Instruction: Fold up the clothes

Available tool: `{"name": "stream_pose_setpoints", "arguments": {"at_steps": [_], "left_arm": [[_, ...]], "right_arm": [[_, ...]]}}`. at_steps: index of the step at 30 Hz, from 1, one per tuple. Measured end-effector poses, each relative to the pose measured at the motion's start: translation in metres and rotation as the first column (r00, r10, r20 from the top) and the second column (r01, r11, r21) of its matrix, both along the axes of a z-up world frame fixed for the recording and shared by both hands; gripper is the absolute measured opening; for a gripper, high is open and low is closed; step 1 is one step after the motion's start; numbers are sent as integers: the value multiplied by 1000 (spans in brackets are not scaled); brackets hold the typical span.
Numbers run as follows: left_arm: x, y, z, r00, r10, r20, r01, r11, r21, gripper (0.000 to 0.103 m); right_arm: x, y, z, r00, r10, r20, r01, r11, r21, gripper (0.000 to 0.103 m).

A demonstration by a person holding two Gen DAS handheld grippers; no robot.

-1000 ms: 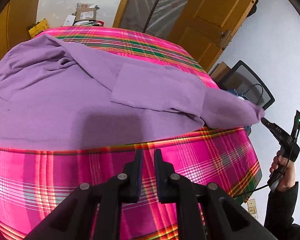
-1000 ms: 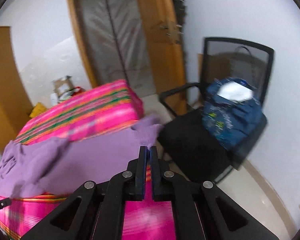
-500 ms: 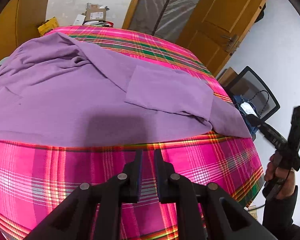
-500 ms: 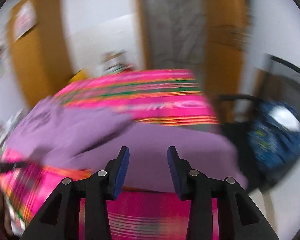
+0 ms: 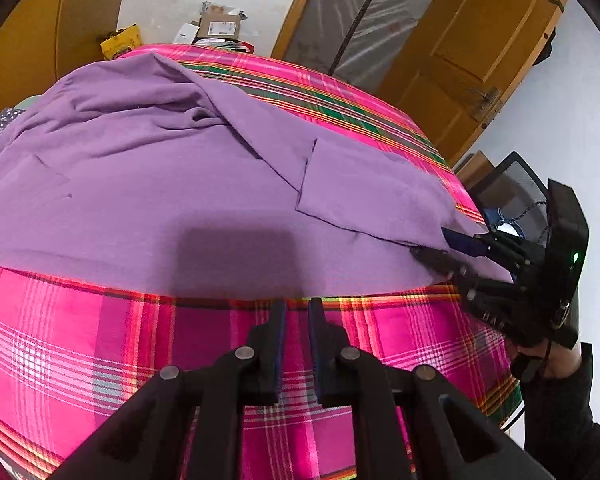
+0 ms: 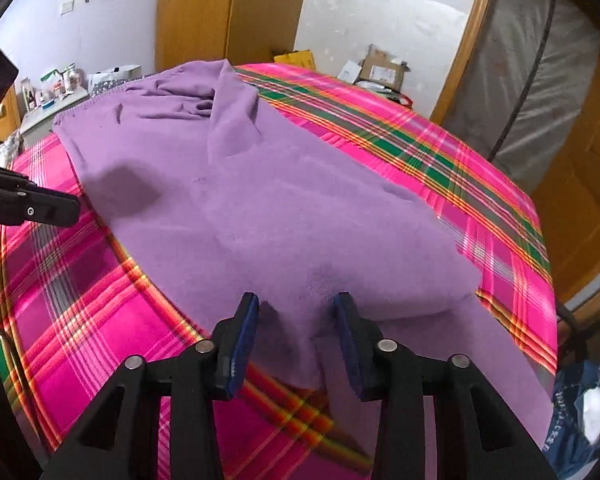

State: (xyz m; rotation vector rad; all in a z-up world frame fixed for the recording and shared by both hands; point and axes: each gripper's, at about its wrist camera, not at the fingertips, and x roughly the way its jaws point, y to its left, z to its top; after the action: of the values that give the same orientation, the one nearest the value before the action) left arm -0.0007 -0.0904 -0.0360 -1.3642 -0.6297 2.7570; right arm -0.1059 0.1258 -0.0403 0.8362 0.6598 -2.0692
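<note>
A: L gripper [image 5: 297, 312] hovered over plaid cover [image 5: 100, 352], jaws near shut, empty. Purple garment [image 5: 160, 184] lay spread beyond.

B: R gripper [image 6: 296, 312] was closing on garment's edge, pads not yet pressing. Likely next: pinch, fold across.
</note>
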Motion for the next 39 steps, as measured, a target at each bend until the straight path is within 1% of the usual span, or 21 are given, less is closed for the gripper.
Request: {"name": "stream_pose_setpoints", "arguments": {"at_steps": [1,2,6,9,12,14,17,19,22,24,25,26,27,28,29,30,31,33,34,36,39], "left_arm": [[-1,-1,-1,1000,2,1,-2,1000,2,12],[-2,-3,-2,1000,4,4,-4,1000,4,12],[-8,-7,-6,1000,6,14,-6,1000,12,12],[-11,-9,-8,1000,3,16,-3,1000,17,12],[-14,-13,-9,1000,6,19,-6,1000,22,12],[-15,-15,-10,1000,10,19,-10,1000,25,12],[-16,-21,-10,1000,22,17,-22,999,29,12],[-17,-25,-10,999,30,16,-31,999,30,12],[-18,-31,-12,999,43,17,-43,998,34,12],[-18,-35,-14,999,51,18,-52,998,36,12],[-19,-36,-15,998,53,20,-54,998,38,12],[-20,-36,-15,998,55,24,-56,998,39,12],[-22,-36,-16,998,56,27,-57,998,40,12],[-23,-36,-17,998,56,30,-57,998,40,12],[-23,-36,-17,998,53,32,-54,998,40,12],[-25,-34,-17,998,48,33,-49,998,38,12],[-26,-33,-17,999,43,34,-44,998,36,12],[-26,-32,-17,999,37,34,-38,999,36,12],[-26,-32,-17,999,34,33,-35,999,36,12],[-26,-31,-17,999,36,33,-37,999,36,12],[-25,-31,-17,999,39,34,-40,999,36,12]], "right_arm": [[-3,2,4,1000,-7,4,7,1000,-17,13],[-7,5,9,1000,-13,10,13,999,-43,9],[-22,15,33,998,-36,42,43,984,-171,6],[-43,22,54,996,-72,59,85,962,-258,6],[-72,31,75,987,-144,76,162,923,-348,6],[-98,39,86,972,-211,102,234,883,-408,6],[-145,55,99,929,-337,156,369,795,-481,6],[-175,74,104,879,-432,204,471,717,-514,6],[-207,101,104,800,-549,240,583,619,-526,6],[-218,110,98,769,-576,276,627,598,-500,6],[-218,106,94,786,-546,289,613,625,-483,9],[-215,98,89,813,-498,301,581,667,-467,11],[-209,85,83,849,-438,296,528,726,-440,13],[-198,66,74,893,-346,289,440,806,-396,29],[-188,52,66,918,-268,291,365,858,-361,50],[-176,36,55,938,-174,300,270,908,-319,54],[-167,25,47,946,-112,303,201,938,-283,54],[-153,11,33,952,-27,306,98,970,-221,55],[-151,9,29,949,-14,314,83,974,-209,55],[-152,11,23,942,-14,335,86,976,-200,56],[-161,18,14,918,-8,397,95,975,-200,57]]}}
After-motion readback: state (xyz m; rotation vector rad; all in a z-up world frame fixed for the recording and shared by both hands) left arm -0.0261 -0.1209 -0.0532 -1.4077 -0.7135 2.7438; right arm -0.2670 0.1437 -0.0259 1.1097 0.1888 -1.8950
